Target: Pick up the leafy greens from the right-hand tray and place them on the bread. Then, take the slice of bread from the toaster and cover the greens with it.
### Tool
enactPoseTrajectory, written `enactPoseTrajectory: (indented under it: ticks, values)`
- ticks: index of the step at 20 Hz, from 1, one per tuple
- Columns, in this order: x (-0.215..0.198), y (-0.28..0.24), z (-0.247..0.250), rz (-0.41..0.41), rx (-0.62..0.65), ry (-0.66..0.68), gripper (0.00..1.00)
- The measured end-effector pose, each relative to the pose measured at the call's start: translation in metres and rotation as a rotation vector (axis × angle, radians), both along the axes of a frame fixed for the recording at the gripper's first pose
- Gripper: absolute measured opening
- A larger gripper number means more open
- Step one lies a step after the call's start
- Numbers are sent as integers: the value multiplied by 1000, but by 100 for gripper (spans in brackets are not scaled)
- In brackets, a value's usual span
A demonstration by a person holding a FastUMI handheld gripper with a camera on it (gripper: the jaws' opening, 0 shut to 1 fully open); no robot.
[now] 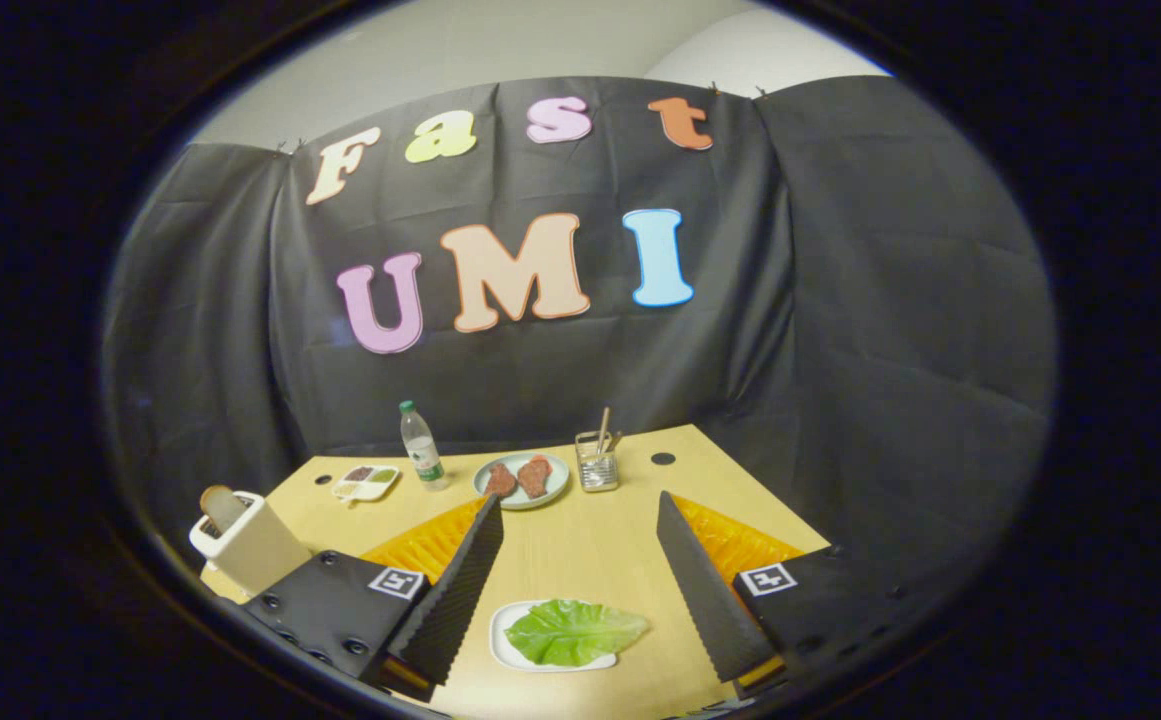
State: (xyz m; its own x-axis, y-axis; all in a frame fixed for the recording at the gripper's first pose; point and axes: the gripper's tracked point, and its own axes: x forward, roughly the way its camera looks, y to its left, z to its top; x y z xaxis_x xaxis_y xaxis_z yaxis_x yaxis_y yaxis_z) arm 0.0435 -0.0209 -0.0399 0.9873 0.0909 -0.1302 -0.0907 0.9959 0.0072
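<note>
The gripper point(576, 520) is held above a wooden table point(580, 545) with its fingers spread wide apart and nothing between the tips. Between the fingers, near their bases at about 6 o'clock, a green leaf point(574, 631) lies on a small white tray point(502, 650); the leaf covers most of the tray, so anything under it is hidden. At 9 o'clock from the fingers a white toaster point(248, 540) stands at the table's corner with a slice of bread point(221, 506) poking out of its slot, the lower part hidden inside. Beyond the fingertips, near 12 o'clock, a plate point(521, 481) holds two reddish-brown pieces, hard to identify. Around it stand a water bottle point(421, 445), a small divided dish point(365, 482) and a clear holder point(597, 462) with sticks.
</note>
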Motion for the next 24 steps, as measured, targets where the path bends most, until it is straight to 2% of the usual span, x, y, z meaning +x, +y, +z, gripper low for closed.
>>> enactPoseTrajectory:
  ticks: [9,12,19,24]
  values:
    - [37,-13,-79,225,-65,243,98]
    - [47,-19,-116,296,-34,369,98]
    - [66,-43,-201,352,33,692,97]
    - [72,-49,-244,393,-4,834,96]
